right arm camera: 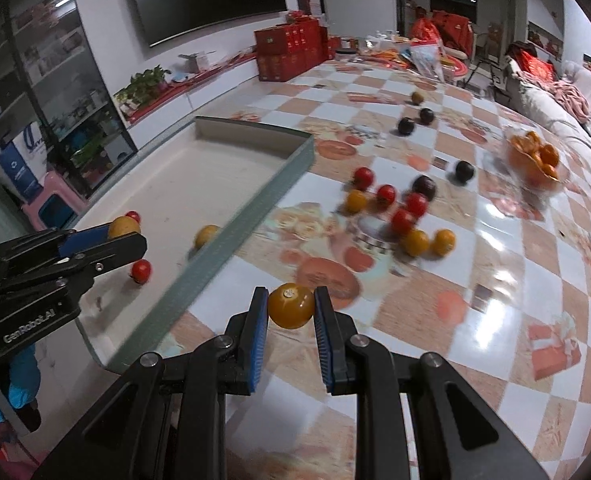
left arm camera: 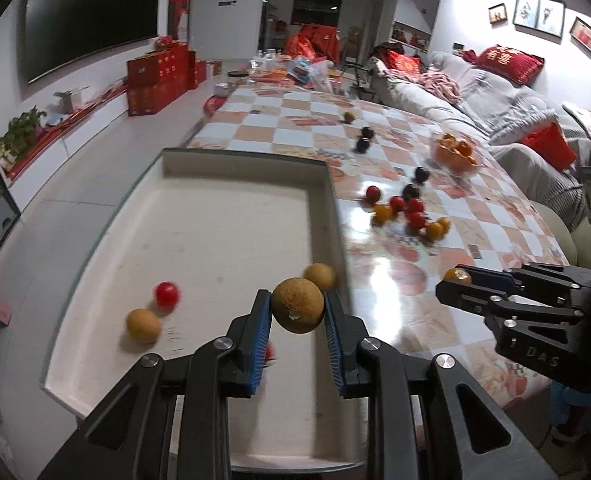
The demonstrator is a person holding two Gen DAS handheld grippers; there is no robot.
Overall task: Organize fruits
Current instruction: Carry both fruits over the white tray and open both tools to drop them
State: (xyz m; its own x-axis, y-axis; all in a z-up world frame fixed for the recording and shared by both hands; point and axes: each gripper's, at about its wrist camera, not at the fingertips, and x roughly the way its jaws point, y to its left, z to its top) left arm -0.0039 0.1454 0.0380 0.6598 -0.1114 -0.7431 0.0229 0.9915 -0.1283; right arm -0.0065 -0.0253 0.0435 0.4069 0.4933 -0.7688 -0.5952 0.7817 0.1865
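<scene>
Left gripper (left arm camera: 297,306), jaws clamped on a brown longan (left arm camera: 298,305), hangs over the white tray (left arm camera: 231,208); right gripper (right arm camera: 289,306) clamps a yellow tomato (right arm camera: 290,305) above the checkered surface (right arm camera: 495,280), loose fruits (right arm camera: 399,208) scattered beyond.

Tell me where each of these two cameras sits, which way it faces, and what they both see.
Left wrist: on the left claw, looking down over the tray; claw shut on a tan fruit; the right claw shows at right.
Right wrist: on the right claw, over the checkered table beside the tray; shut on a yellow fruit; the left claw shows at left.
Shared: tray, loose fruit pile, orange bowl.
</scene>
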